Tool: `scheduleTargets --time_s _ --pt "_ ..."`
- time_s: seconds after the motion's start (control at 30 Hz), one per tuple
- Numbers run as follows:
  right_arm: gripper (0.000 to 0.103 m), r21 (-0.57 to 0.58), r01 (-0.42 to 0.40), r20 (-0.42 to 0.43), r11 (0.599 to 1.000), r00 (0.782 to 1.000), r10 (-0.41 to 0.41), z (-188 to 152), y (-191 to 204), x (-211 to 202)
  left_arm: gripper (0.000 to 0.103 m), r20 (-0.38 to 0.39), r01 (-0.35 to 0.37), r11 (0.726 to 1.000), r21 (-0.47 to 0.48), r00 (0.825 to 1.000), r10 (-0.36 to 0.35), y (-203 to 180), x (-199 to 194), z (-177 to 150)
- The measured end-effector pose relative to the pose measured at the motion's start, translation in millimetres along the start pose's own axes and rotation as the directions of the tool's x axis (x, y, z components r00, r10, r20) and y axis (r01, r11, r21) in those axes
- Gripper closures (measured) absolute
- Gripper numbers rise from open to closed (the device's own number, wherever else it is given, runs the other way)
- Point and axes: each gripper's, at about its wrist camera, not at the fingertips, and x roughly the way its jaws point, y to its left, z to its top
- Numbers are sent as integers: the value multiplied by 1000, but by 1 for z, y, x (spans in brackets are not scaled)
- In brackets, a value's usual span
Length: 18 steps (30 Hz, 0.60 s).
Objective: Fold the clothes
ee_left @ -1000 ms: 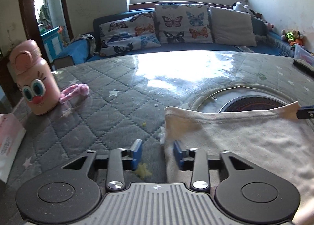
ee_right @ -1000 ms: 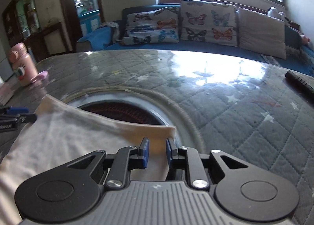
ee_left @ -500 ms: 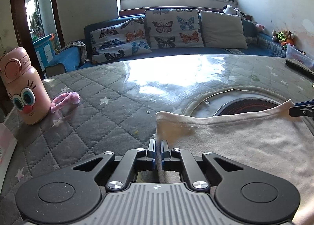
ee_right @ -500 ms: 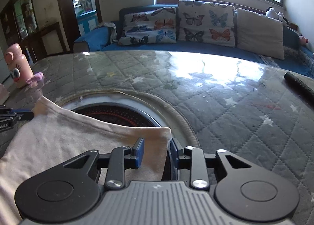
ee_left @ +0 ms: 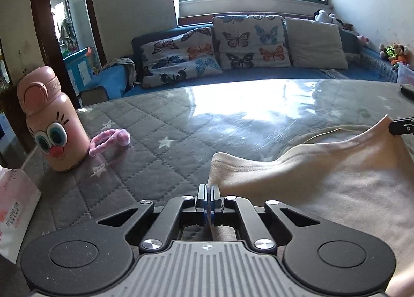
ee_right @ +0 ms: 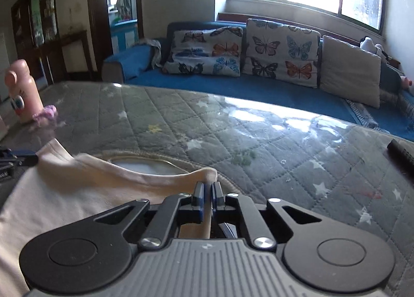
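Matt cream cloth garment (ee_left: 323, 180) on glossy quilted table cover (ee_left: 168, 126).

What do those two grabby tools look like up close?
Both look alike. The left tool and the right tool have black linkage arms with shiny silver bolts, two big round black discs, and a grey ribbed plate bearing a tiny star mark. The fingertips have blue pads. No cables or sleeves show.

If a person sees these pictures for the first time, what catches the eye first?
First, the cream garment stretched across the near side of the quilted table, its two corners pinched by the left gripper and the right gripper. Next, the pink bottle with a cartoon face at the table's left edge, then the butterfly cushions on the blue sofa behind.
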Motion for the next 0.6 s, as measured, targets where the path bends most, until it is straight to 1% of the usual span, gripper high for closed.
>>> scheduleTargets --time_s 0.03,0.1,0.2,0.23,0.33,0.37,0.5,0.6 --pt "95 0 -2 -1 1000 1000 2 0 0 0 99 -4 8 1000 1 1000 -8 1 -2 0" --pt "94 -15 -13 7 1000 1000 14 -3 3 -8 98 6 7 1000 22 1000 -7 1 -9 -1" --pt "92 -71 -65 -4 995 998 65 -9 15 -24 98 13 39 998 43 999 -40 -3 -23 -3" --pt "91 -90 -95 -17 991 995 93 -13 20 -29 98 14 53 997 53 998 -54 -5 -28 -4" --pt "84 -140 -209 -77 968 977 199 -30 46 -43 97 4 107 990 90 994 -108 -15 -41 -10" --pt "84 -155 -243 -98 958 968 230 -35 54 -47 97 -4 123 987 103 992 -123 -19 -43 -12" --pt "84 -233 -318 -159 919 945 287 -57 86 -53 97 -24 172 972 162 985 -171 -37 -51 -23" --pt "83 -270 -343 -167 900 937 307 -65 100 -62 97 -32 205 961 182 979 -203 -43 -56 -30"
